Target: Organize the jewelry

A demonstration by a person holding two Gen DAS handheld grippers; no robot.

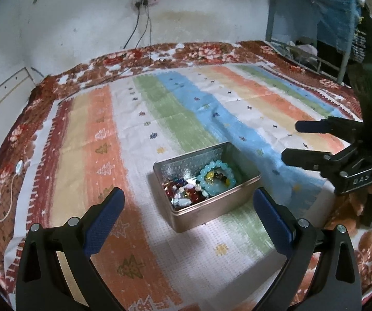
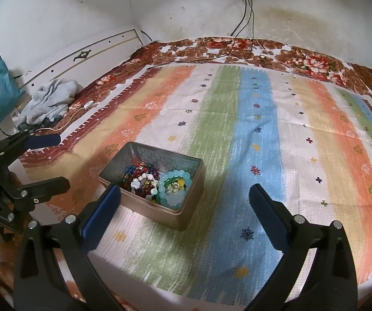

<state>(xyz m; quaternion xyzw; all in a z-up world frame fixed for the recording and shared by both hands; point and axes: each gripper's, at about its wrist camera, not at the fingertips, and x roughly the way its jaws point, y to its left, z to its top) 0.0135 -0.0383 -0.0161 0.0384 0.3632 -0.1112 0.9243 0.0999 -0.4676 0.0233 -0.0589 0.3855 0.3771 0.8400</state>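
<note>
Both tools (image 1: 186,212) (image 2: 183,207) hover spread beside the tin's (image 1: 211,208) rim.

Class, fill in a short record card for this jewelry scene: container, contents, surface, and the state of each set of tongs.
container: open metal tin, no lid seen
contents: pale blue bead bracelet beside a heap of mixed beads
surface: striped cloth over a floral blanket
left tongs: open, empty
right tongs: open, empty

My fingers (image 1: 103,223) wear matt, textured blue pads. The tin (image 1: 211,207) is shiny metal holding glossy beads (image 1: 186,194). The striped cloth (image 1: 160,119) looks woven.
</note>
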